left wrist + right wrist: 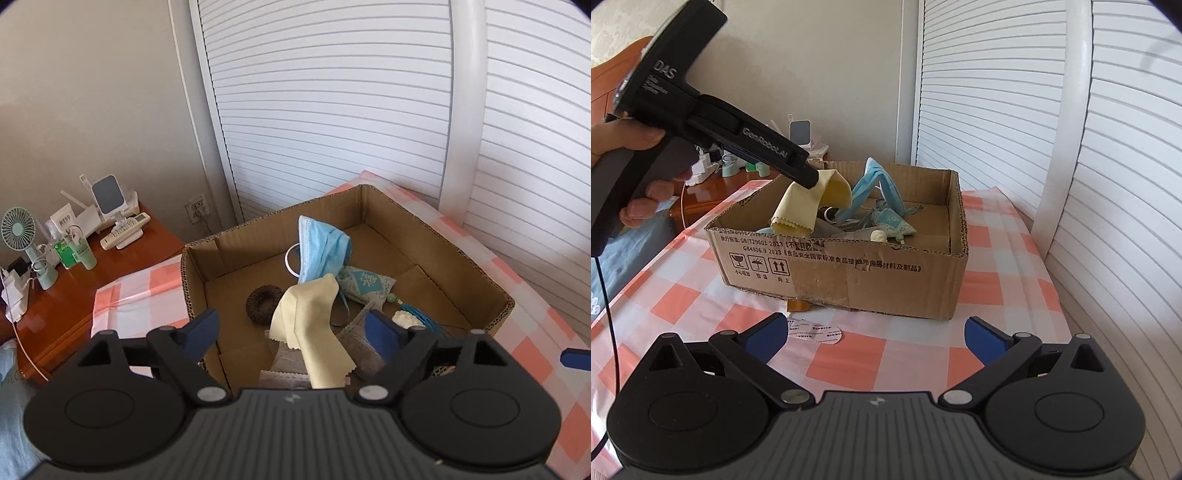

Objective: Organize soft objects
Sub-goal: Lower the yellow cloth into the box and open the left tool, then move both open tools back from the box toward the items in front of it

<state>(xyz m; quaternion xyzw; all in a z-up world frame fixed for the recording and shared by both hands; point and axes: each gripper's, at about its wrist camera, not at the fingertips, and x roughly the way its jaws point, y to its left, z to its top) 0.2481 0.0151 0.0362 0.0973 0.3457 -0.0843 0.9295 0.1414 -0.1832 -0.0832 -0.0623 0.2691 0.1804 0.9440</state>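
1. My left gripper (291, 334) sits low in the centre of its own view, jaws spread wide, blue pads clear of everything. No earlier view to compare.
2. Between those pads, but untouched, the pale yellow cloth (310, 332) stands crumpled in the near part of the cardboard box (436, 236). In the right wrist view the same cloth (801, 210) drapes over the box's near-left rim, with the left gripper's tip just above it.
3. Behind the cloth, toward mid-frame, a blue face mask (323, 249) stands up on its edge.
4. Right of the mask lies a small printed sachet (364, 282) with a teal tassel (417, 314) trailing toward the lower right.
5. Left of the cloth, a dark ring-shaped hair tie (260, 304) lies on the box floor.
6. Under the cloth I see grey fabric (360, 350); what it is I cannot tell.
7. My right gripper (873, 338) is at the bottom of its own view, jaws spread and empty, hovering over the checked tablecloth (982, 236) in front of the box.
8. Small printed packets (814, 332) lie on the tablecloth just beyond it.
9. A hand (635, 177) holds the left gripper's handle at the left edge.
10. A wooden side table (122, 258) with a small fan (18, 225) fills the left of the left wrist view.
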